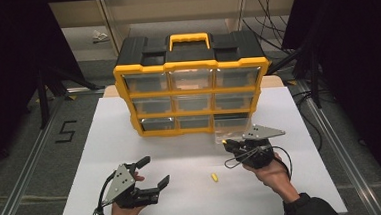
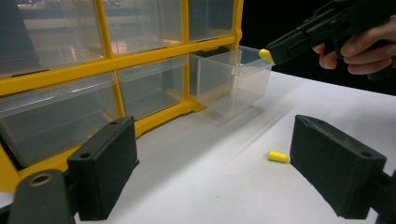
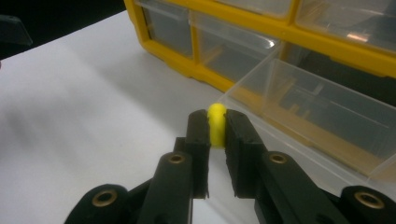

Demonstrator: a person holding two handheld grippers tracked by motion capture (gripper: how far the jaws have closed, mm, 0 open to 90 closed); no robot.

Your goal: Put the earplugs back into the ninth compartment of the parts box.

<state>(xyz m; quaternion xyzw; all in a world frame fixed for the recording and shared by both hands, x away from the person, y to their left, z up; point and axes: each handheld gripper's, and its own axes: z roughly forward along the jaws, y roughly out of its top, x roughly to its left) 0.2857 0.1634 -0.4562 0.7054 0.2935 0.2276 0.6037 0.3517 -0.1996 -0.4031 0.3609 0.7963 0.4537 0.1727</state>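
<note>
Right gripper (image 3: pixel 216 133) pinches yellow plug (image 3: pixel 216 125) beside pulled-out drawer (image 3: pixel 322 112).

The left tool (image 1: pixel 153 173) is black, with two flat, block-shaped jaws of rough, matte material. Each jaw has a small round hole near its top edge, and brass-coloured rivets sit at the joints. A grey three-cornered plate with small dark screws lies on top. A thin black cable trails in a loop. The right tool (image 1: pixel 227 144) looks the same. The right arm wears a dark sleeve (image 1: pixel 307 208).
</note>
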